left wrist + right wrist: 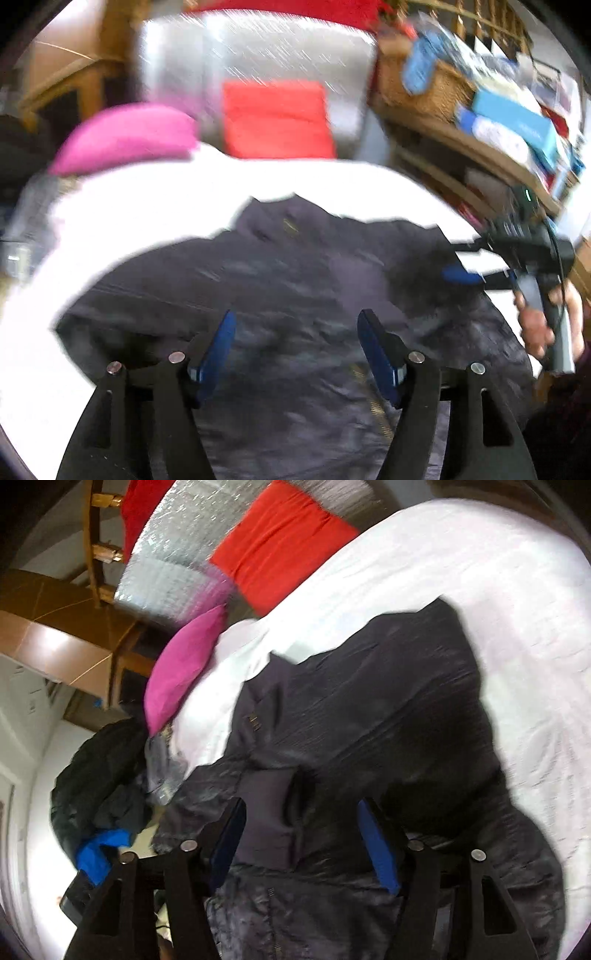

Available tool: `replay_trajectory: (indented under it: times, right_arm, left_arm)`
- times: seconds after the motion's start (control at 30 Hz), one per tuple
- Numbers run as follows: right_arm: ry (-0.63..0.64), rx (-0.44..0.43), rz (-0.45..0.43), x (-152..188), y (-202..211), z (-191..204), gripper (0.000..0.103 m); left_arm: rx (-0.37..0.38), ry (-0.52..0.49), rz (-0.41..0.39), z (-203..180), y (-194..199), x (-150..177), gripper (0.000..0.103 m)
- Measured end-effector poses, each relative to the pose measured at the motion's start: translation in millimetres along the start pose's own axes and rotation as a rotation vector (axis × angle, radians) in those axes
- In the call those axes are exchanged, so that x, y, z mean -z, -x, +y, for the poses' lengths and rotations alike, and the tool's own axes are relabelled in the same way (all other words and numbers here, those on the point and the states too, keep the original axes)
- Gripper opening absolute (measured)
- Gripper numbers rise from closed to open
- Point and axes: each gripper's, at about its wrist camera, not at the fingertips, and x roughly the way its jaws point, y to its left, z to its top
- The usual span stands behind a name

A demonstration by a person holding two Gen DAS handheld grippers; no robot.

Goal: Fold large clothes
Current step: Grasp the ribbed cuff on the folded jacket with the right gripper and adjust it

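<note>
— How did the dark jacket [295, 295] handle?

— Light, limp and slick, I judged. My left tool [295, 354] and right tool [301, 838] both hung spread wide, gripping nothing, over it on the white bed [147, 192]. I'd pinch a seamed edge.

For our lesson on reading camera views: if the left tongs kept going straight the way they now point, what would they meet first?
Most likely the dark jacket spread on the white bed sheet. The left tongs stand open just above it, holding nothing. Motion blur makes depth uncertain.
</note>
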Motion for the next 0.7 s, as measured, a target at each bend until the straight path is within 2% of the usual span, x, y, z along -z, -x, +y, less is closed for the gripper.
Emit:
replay_trajectory:
  times: [0.07,0.13,0.2,0.27,0.33,0.4,0.5,0.6,0.63,0.67,0.7]
  right_arm:
    - [0.005,-0.017,0.022,4.3,-7.2,4.6,0.067]
    - [0.015,-0.016,0.038,9.4,-16.8,9.4,0.067]
    - [0.027,-0.009,0.06,14.0,-28.8,12.3,0.067]
    - [0.024,0.004,0.073,14.7,-42.4,10.9,0.067]
    - [0.0,0.0,0.083,14.0,-56.6,8.5,0.067]
    - [-0.012,-0.004,0.09,13.1,-68.7,8.3,0.067]
    - [-0.008,-0.024,0.097,15.0,-82.3,14.2,0.067]
    - [0.07,-0.014,0.088,21.8,-90.4,35.5,0.065]
    - [0.107,0.002,0.08,25.0,-92.0,42.0,0.053]
    - [0.155,0.035,0.068,30.4,-93.9,49.4,0.033]
    - [0.175,0.057,0.069,33.5,-96.6,51.3,0.029]
  left_arm:
    - [-0.091,0.047,-0.067,21.4,18.0,-8.0,0.074]
    - [-0.185,0.156,-0.116,63.8,29.3,-10.2,0.074]
    - [-0.255,0.265,-0.145,97.7,33.4,-5.1,0.074]
    - [-0.317,0.37,-0.134,129.8,27.2,-3.5,0.074]
    - [-0.303,0.498,-0.126,164.7,28.2,4.5,0.074]
    - [-0.276,0.573,-0.11,186.1,22.3,12.4,0.074]
    - [-0.252,0.616,-0.036,206.4,5.1,20.9,0.074]
    - [-0.249,0.598,0.017,209.2,-18.4,22.9,0.074]
    - [-0.235,0.585,0.024,210.0,-19.0,23.7,0.074]
    - [-0.218,0.563,0.036,208.2,-20.7,22.1,0.074]
    - [-0.212,0.541,0.047,204.5,-22.7,20.3,0.074]
